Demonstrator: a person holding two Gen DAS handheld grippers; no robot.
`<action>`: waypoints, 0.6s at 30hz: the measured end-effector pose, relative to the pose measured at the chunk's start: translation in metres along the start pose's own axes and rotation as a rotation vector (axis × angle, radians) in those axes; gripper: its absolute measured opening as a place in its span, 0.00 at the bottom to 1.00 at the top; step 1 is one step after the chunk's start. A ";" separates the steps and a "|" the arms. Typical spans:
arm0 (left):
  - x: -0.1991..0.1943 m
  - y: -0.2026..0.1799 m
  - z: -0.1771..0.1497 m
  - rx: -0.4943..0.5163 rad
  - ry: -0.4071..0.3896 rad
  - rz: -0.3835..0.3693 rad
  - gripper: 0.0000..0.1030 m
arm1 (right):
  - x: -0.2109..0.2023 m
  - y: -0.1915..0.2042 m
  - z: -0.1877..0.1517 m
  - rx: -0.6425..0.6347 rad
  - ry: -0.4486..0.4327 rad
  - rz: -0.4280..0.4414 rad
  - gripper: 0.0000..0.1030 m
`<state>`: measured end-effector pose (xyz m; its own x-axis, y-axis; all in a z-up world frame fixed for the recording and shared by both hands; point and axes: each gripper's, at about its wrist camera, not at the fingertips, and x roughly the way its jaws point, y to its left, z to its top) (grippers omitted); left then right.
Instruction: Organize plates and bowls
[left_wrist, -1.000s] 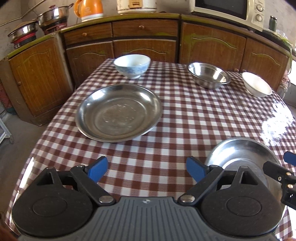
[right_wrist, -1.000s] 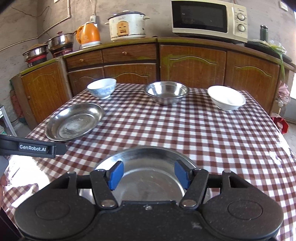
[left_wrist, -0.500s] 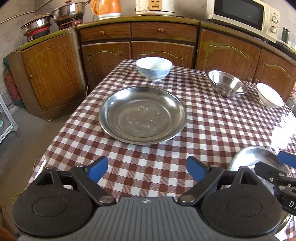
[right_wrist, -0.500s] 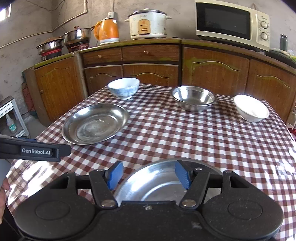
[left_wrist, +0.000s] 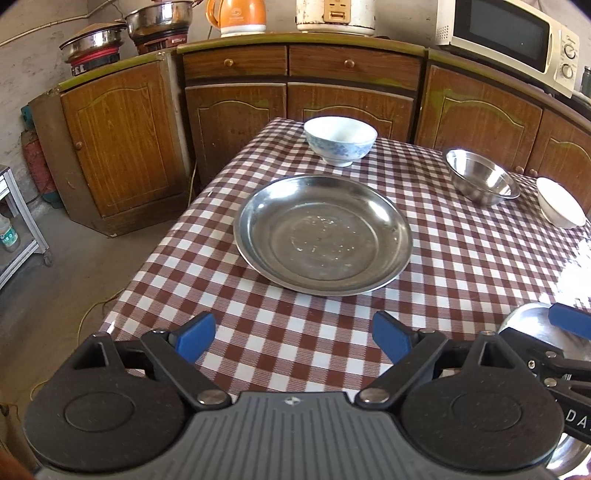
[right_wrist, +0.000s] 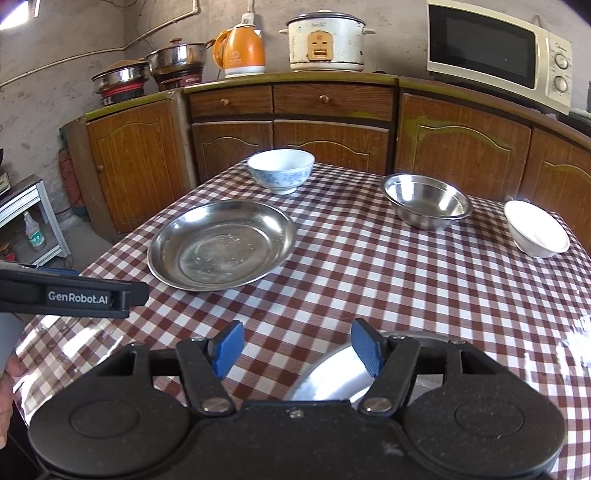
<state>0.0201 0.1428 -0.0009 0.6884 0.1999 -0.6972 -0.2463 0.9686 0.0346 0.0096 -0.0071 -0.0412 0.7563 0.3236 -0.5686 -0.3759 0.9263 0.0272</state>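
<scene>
Checked cloth covers the table (left_wrist: 461, 258) before you. Nearest, your left gripper (left_wrist: 293, 334) gapes empty near the table's edge; your right gripper (right_wrist: 297, 349) is spread, nothing pinched, a steel dish (right_wrist: 332, 380) below it. Beyond lies the steel plate (left_wrist: 323, 234), bare cloth around it. Behind the plate: blue bowl (left_wrist: 340, 140); rightward, steel bowl (left_wrist: 480, 177) and white bowl (left_wrist: 559, 203). Since a second ago, the plate has slid rightward in view.

Two steel plates (right_wrist: 221, 245) (right_wrist: 332, 380) and three bowls sat on one checked table (right_wrist: 406, 288): one blue-patterned bowl (right_wrist: 280, 170), one steel bowl (right_wrist: 426, 201) and one white bowl (right_wrist: 535, 229). Behind stood one microwave (right_wrist: 498, 51), one rice cooker (right_wrist: 325, 40), one orange kettle (right_wrist: 242, 51) and two lidded pots (right_wrist: 177, 59) (right_wrist: 120, 75).
</scene>
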 end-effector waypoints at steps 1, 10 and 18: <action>0.000 0.001 0.000 0.000 0.000 0.001 0.92 | 0.001 0.002 0.001 -0.002 0.000 0.002 0.75; 0.005 0.009 0.004 -0.002 -0.002 0.010 0.92 | 0.011 0.012 0.008 -0.004 0.002 0.009 0.76; 0.015 0.021 0.007 -0.011 0.005 0.015 0.92 | 0.025 0.023 0.016 0.000 0.006 0.008 0.76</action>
<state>0.0298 0.1674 -0.0059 0.6808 0.2139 -0.7005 -0.2645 0.9637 0.0372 0.0284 0.0250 -0.0413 0.7504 0.3294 -0.5731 -0.3818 0.9237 0.0311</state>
